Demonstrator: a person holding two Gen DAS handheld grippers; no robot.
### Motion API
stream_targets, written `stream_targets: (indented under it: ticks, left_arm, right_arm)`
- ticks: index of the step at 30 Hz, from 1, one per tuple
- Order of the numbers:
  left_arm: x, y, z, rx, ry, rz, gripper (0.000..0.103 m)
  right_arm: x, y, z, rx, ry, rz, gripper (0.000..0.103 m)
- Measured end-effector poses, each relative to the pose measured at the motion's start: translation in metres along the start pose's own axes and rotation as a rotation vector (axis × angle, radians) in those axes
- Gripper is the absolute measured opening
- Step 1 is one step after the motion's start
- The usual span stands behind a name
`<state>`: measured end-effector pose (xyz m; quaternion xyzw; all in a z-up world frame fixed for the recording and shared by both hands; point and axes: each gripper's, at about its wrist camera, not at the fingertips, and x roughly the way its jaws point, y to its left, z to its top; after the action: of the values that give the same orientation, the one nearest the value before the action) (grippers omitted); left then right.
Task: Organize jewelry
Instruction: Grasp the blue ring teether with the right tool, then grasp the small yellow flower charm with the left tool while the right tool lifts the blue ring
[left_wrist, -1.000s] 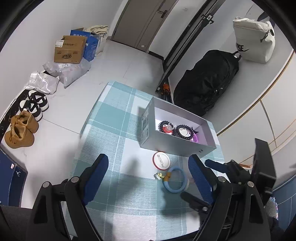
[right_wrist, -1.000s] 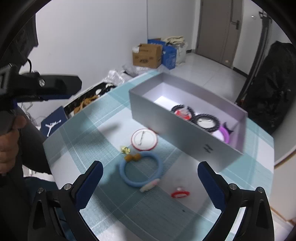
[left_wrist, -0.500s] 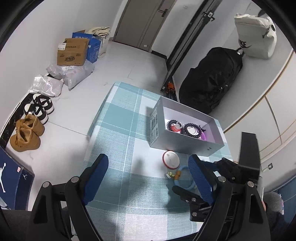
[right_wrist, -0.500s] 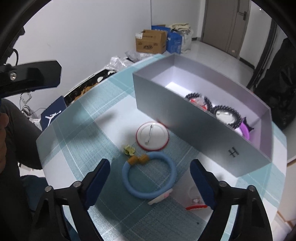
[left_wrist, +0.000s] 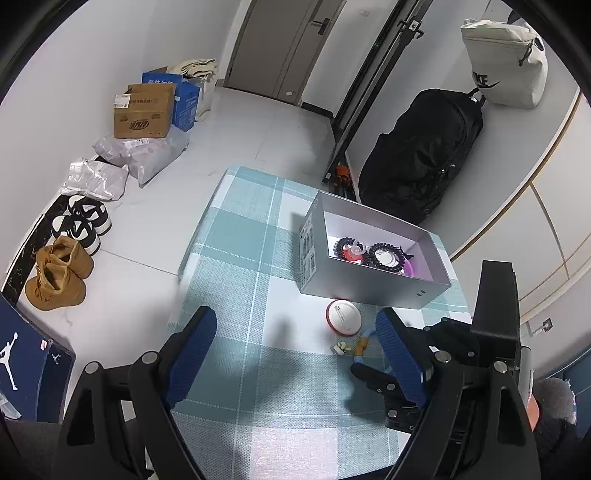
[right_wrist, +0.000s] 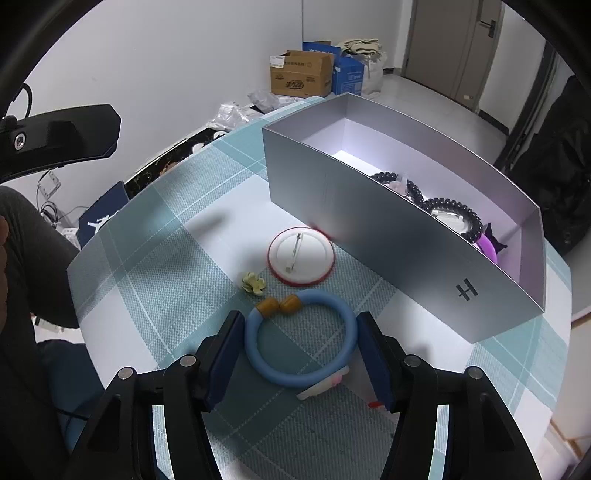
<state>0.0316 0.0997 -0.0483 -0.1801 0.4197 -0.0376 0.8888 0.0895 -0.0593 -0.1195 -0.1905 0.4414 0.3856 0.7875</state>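
The right gripper (right_wrist: 301, 354) is down over the blue ring bracelet (right_wrist: 301, 338), its fingers (right_wrist: 227, 354) closing in from either side. The ring lies flat on the bench (right_wrist: 177, 295) between the two pads, which stand just beside its outer edge; I cannot tell whether they press on it yet. The ring's two amber beads (right_wrist: 279, 305) sit at its twelve o'clock, and a pale white-and-pink charm (right_wrist: 323, 386) pokes out from under its five o'clock edge.

At eleven o'clock from the ring lies a small yellow-green flower piece (right_wrist: 253, 283), apart from it. Beyond that, at twelve o'clock, a round white badge with a red rim (right_wrist: 301, 256) lies pin side up, its far edge against the wall of the silver box (right_wrist: 388, 236). Inside the box are two black beaded bracelets (right_wrist: 456, 216) and a purple ring (right_wrist: 489, 248) at the right end.

The left gripper (left_wrist: 295, 358) hangs over the checked cloth at nine o'clock from all this, its fingers (left_wrist: 192, 354) wide apart with nothing between them.
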Motion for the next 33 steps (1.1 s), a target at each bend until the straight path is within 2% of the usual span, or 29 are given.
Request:
stream_targets:
  ticks: [13,18,31,33]
  left_arm:
    - [0.01,-0.003,-0.005,0.02,0.031,0.059,0.085]
    - [0.021,-0.018,-0.011,0.095,0.065,0.108,0.085]
    - [0.051,-0.045,-0.026,0.216,0.167,0.135,0.084]
    - [0.055,-0.048,-0.027,0.228,0.176,0.135,0.079]
  right_arm:
    - [-0.026,-0.018,0.001,0.108,-0.073,0.051,0.061]
    - [-0.045,-0.03,-0.005,0.153,-0.116,0.058,0.061]
    - [-0.101,-0.078,-0.026,0.344,-0.242,0.083,0.061]
    - [-0.108,-0.083,-0.03,0.36,-0.26,0.084,0.061]
